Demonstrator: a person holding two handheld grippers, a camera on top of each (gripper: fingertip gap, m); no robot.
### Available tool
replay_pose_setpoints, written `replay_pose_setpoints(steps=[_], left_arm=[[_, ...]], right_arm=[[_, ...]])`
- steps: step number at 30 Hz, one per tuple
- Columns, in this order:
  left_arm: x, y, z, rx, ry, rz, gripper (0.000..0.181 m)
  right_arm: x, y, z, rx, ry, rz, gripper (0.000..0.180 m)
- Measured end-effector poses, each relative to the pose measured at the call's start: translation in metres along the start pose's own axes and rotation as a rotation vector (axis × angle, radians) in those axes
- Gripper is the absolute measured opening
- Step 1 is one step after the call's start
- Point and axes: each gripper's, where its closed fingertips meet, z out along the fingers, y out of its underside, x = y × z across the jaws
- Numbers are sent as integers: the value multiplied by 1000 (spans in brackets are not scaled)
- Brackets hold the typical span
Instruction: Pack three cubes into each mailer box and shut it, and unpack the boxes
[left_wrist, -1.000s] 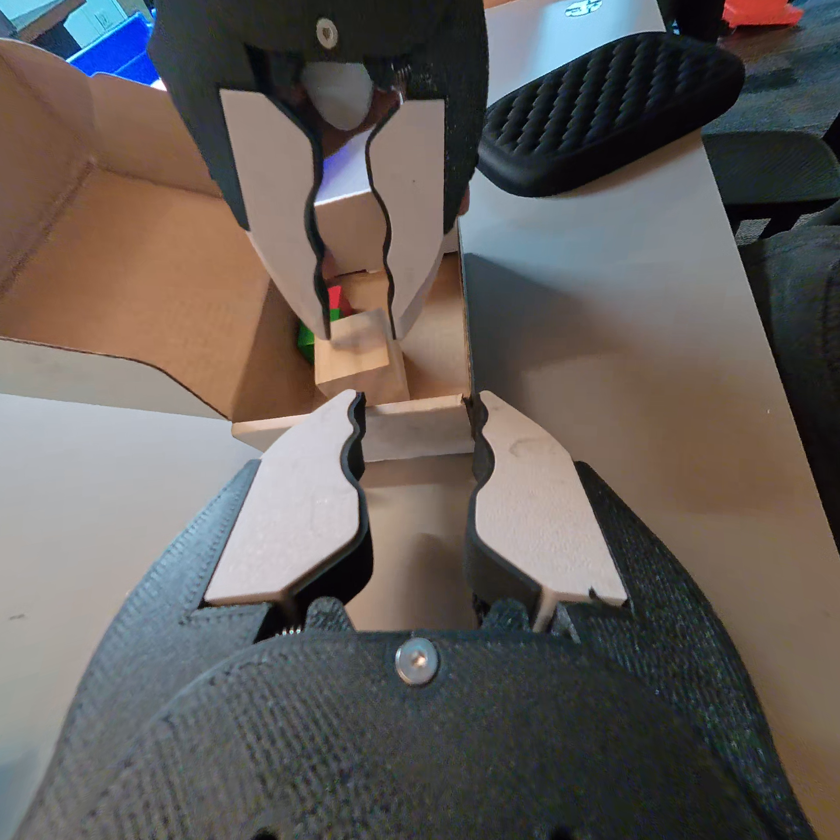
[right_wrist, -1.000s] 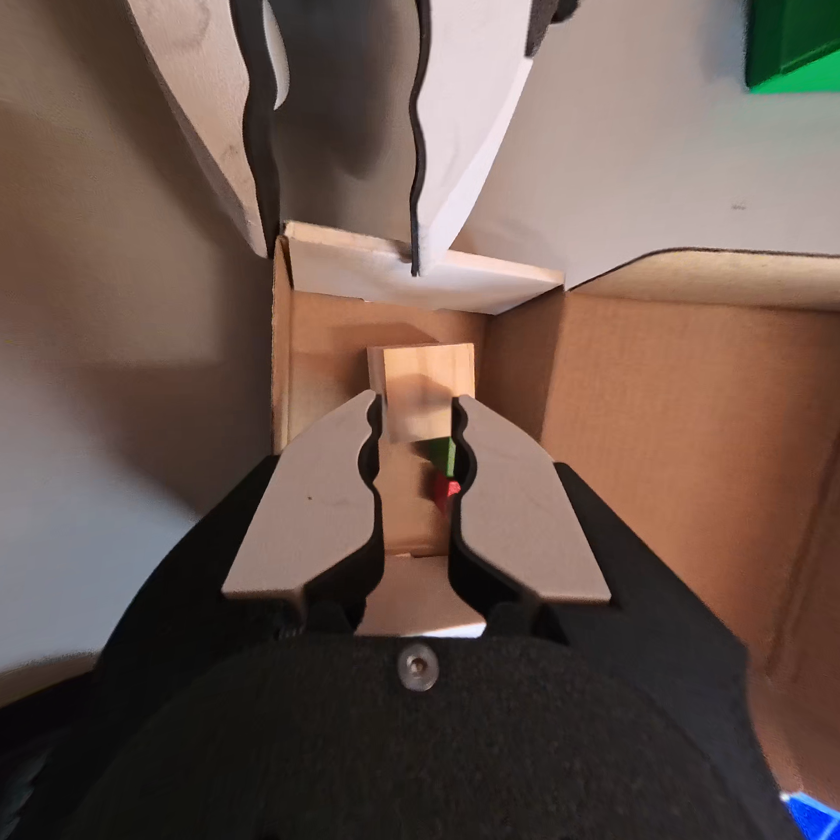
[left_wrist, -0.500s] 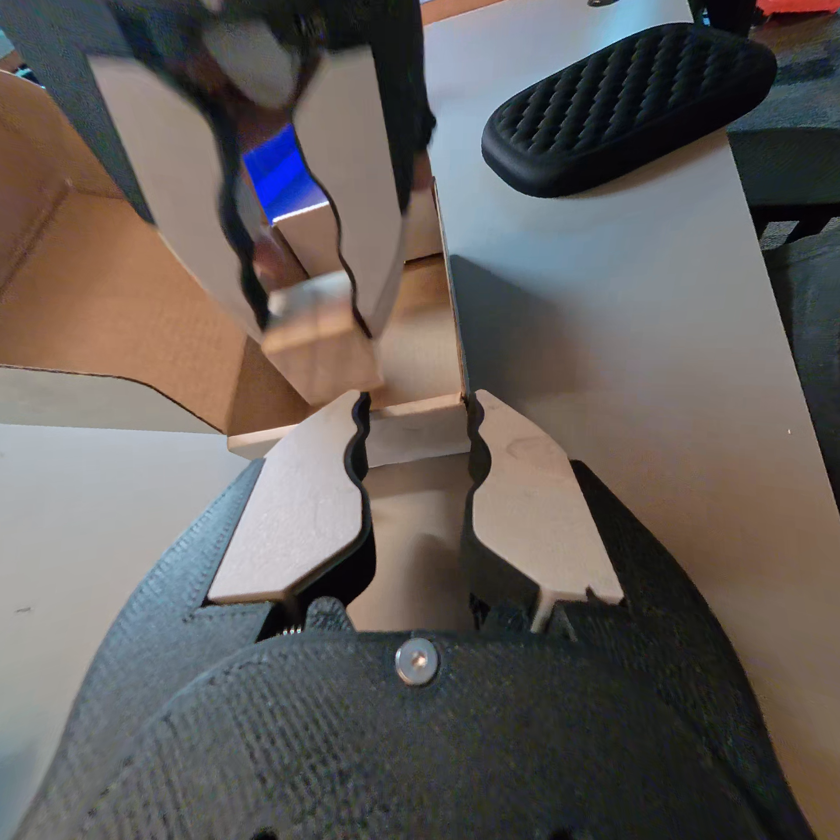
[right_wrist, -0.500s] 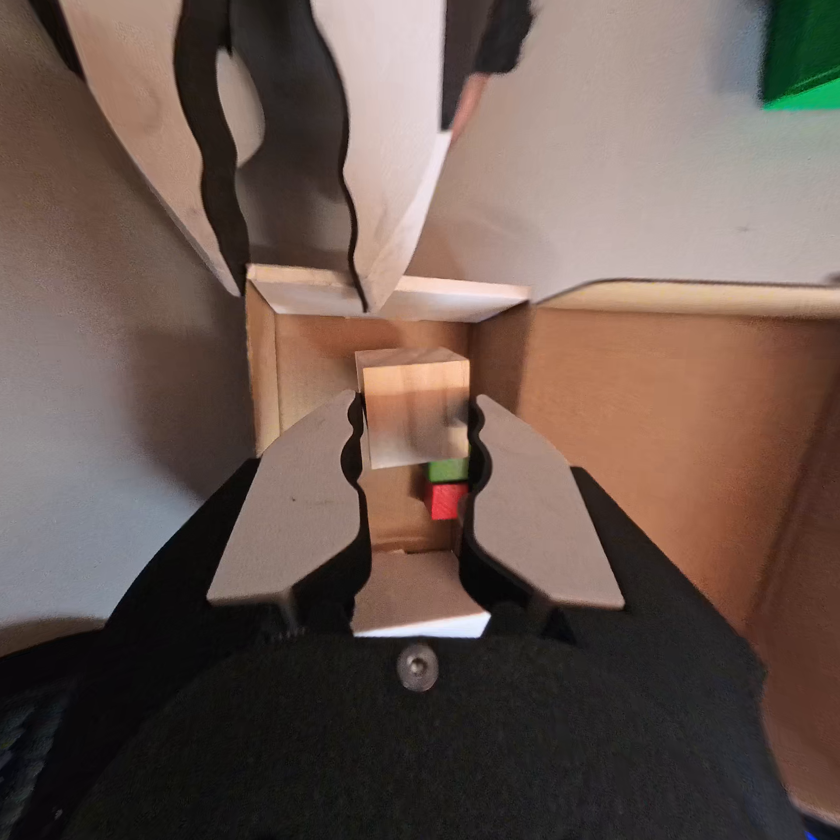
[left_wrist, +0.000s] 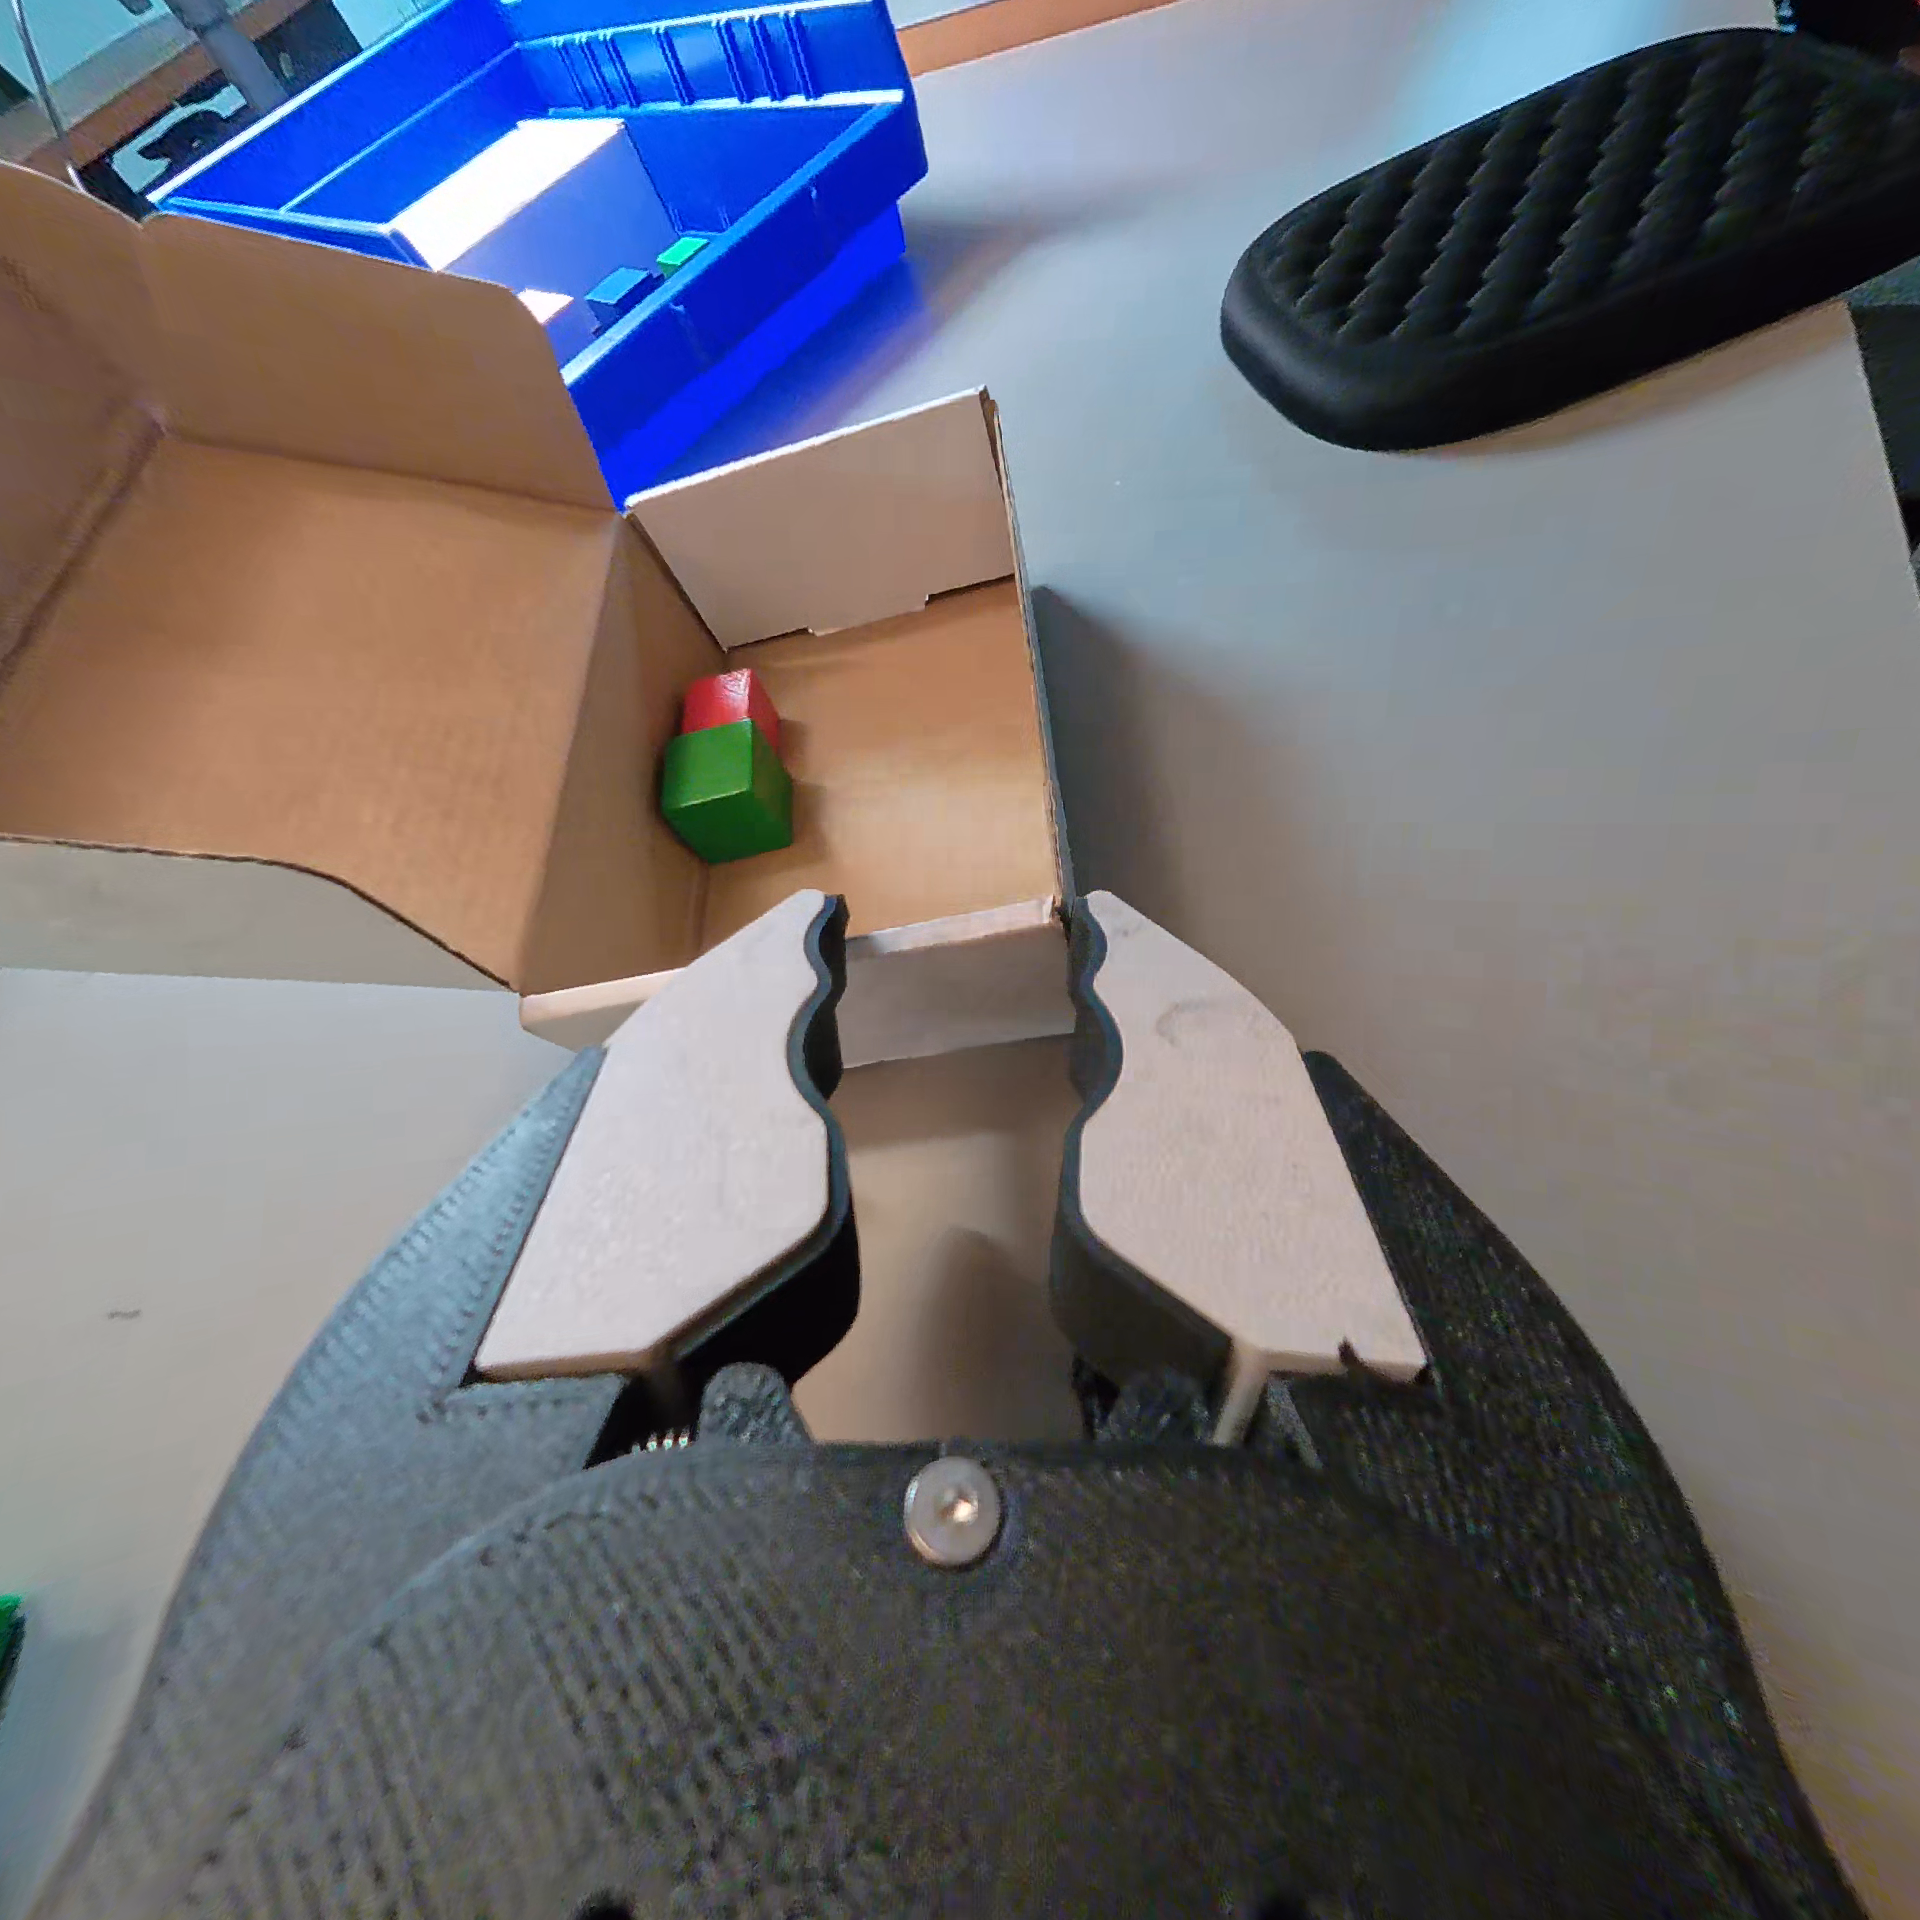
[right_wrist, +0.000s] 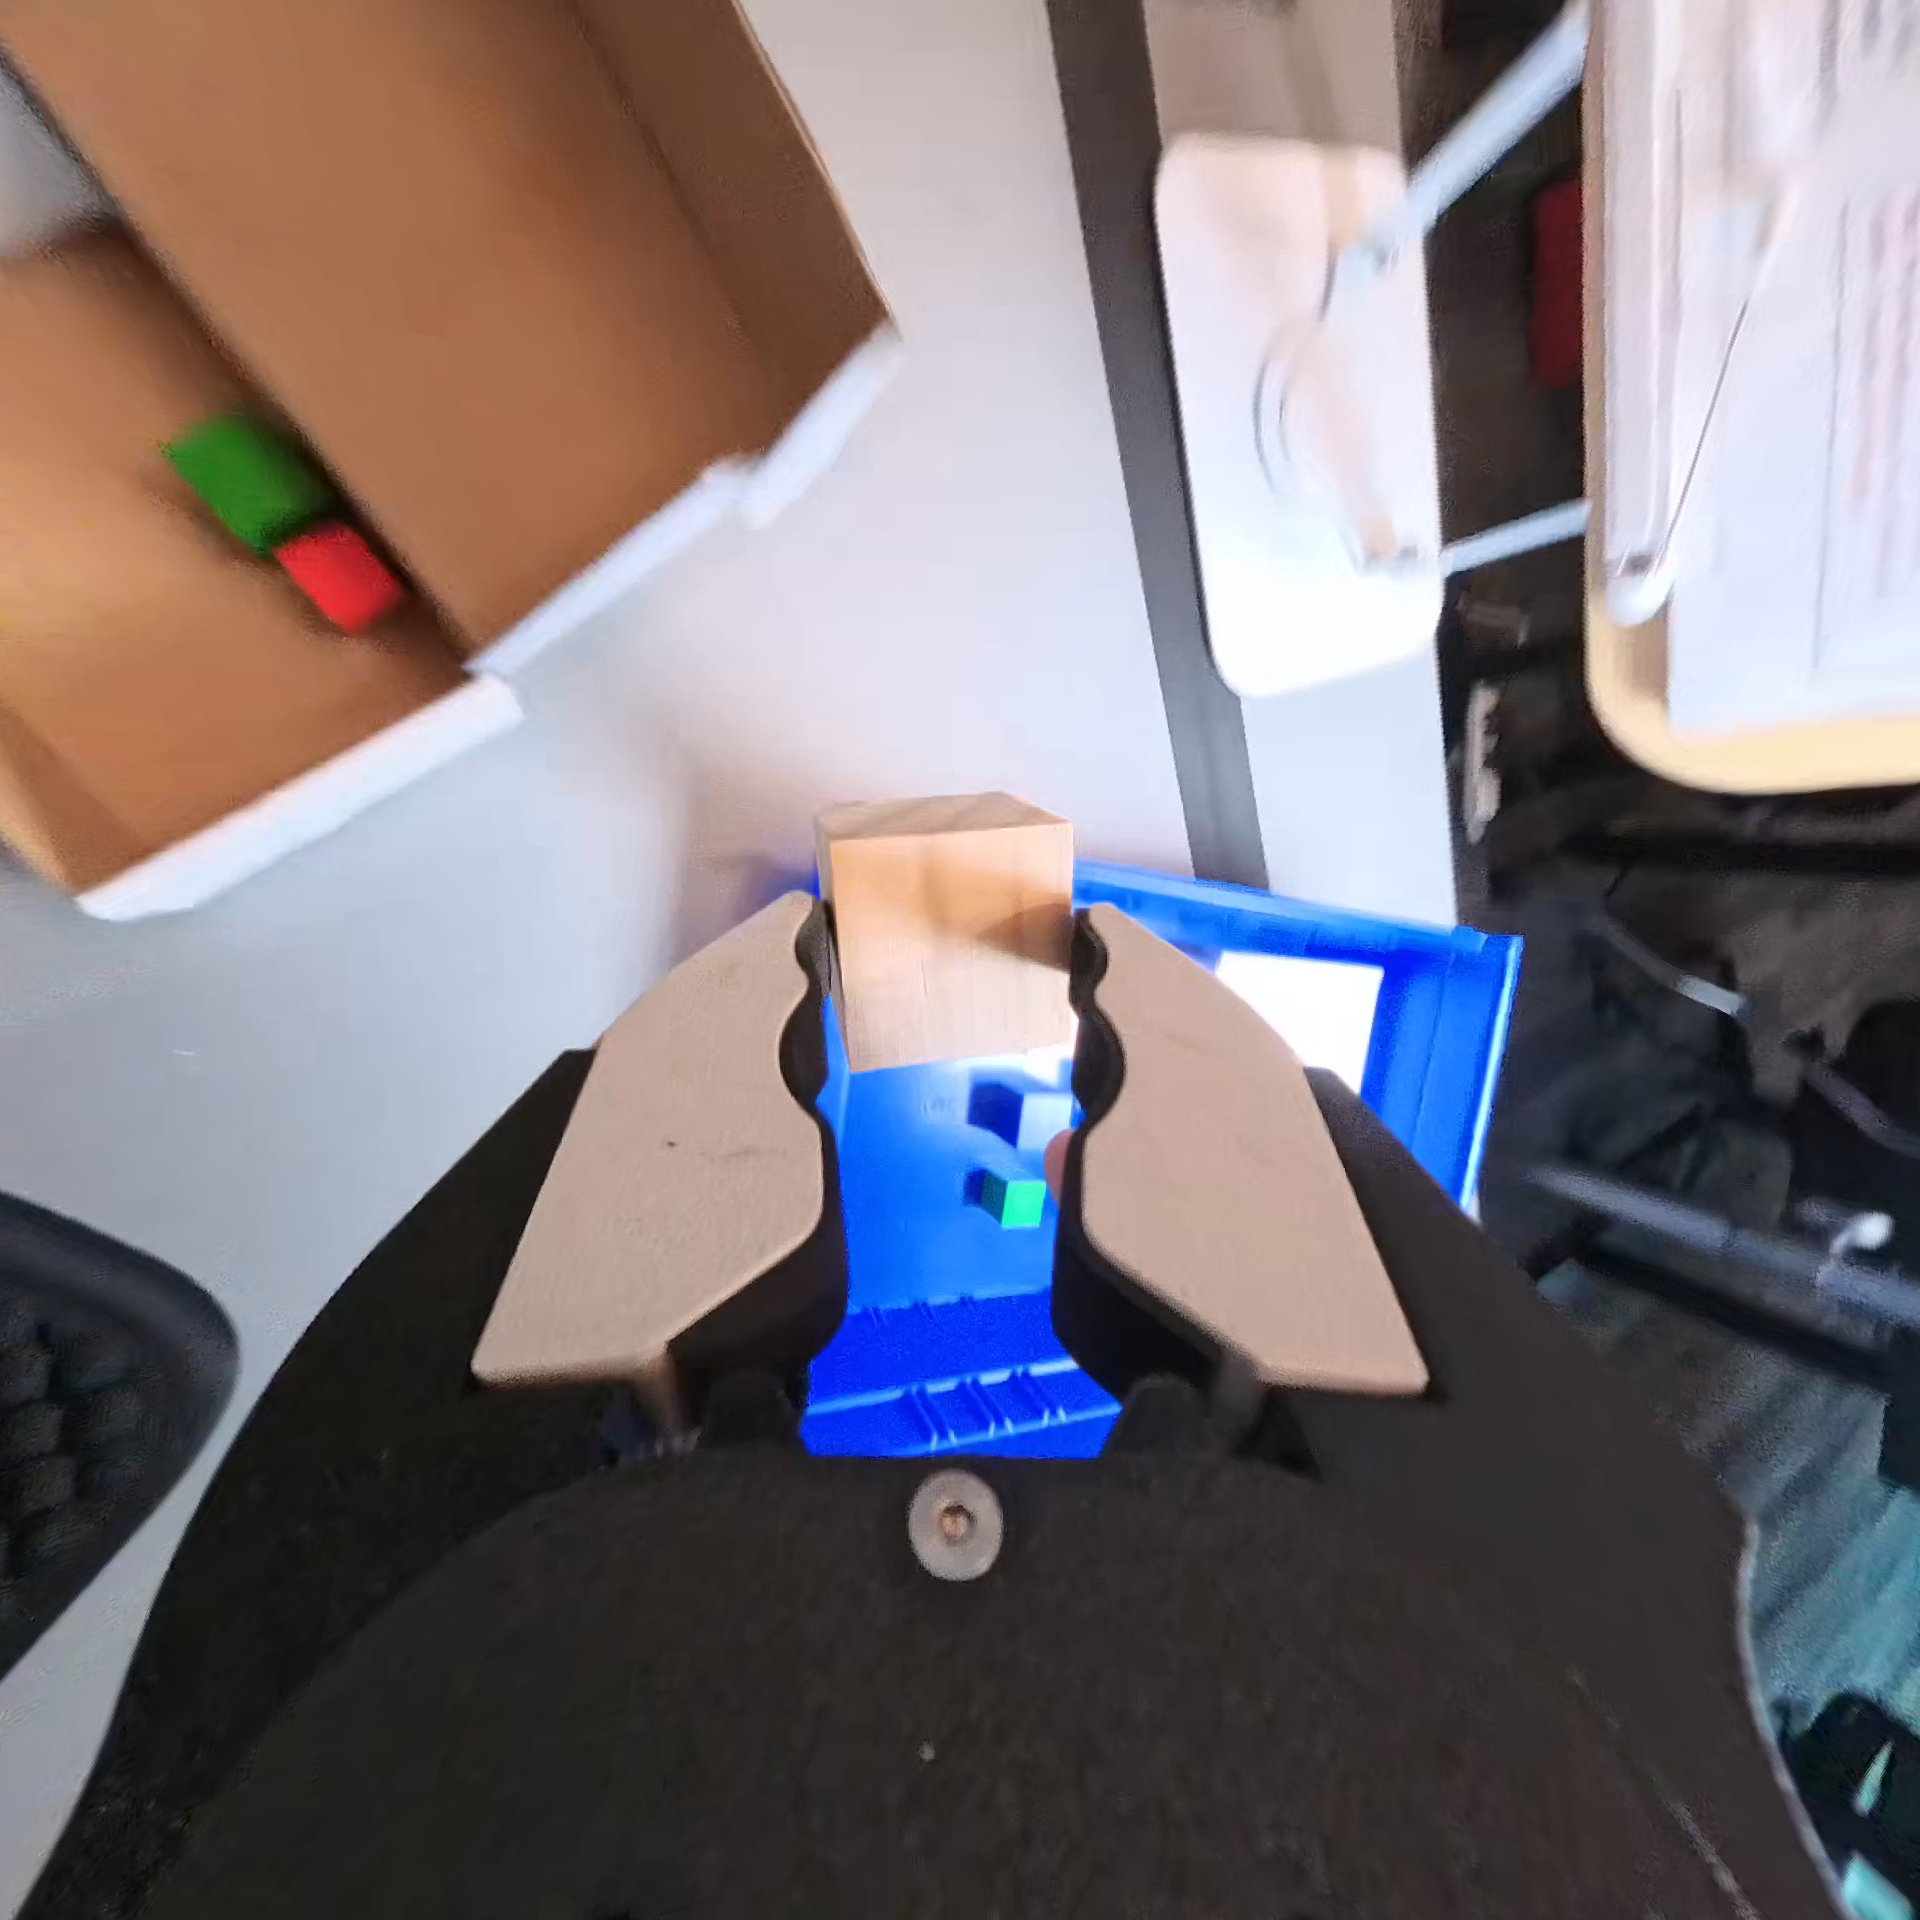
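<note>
Over blue bin (right_wrist: 1455, 1049) | R tongs (right_wrist: 951, 961) clamped on wooden cube (right_wrist: 951, 925), prob. for drop-off | L tongs (left_wrist: 956, 961) pinch mailer box (left_wrist: 312, 644) front wall to steady it | red cube (left_wrist: 732, 698) & green cube (left_wrist: 727, 790) left inside

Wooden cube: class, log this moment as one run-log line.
phase: unpacking | right tongs: gripping wooden cube over blue bin | left tongs: clamping box wall

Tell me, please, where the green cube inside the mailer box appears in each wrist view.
Left wrist view: green cube centre-left, against the box's inner wall.
Right wrist view: upper left, blurred, inside the box.
Shared landmark: the red cube touching it.
</note>
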Motion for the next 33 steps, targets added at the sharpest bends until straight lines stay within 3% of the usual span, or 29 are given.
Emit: replay_pose_setpoints(steps=[6, 16, 27, 33], left_arm=[[-3, 2, -1, 5, -14, -6, 41], [-3, 1, -1, 16, -6, 4, 41], [-3, 3, -1, 9, -16, 22, 41], [-4, 3, -1, 7, -16, 24, 41]], right_arm=[[17, 78, 71, -134, -77, 188, 44], [0, 112, 124, -240, -172, 214, 44], [3, 103, 121, -185, -152, 248, 49], [-9, 28, 60, 70, -147, 168, 45]])
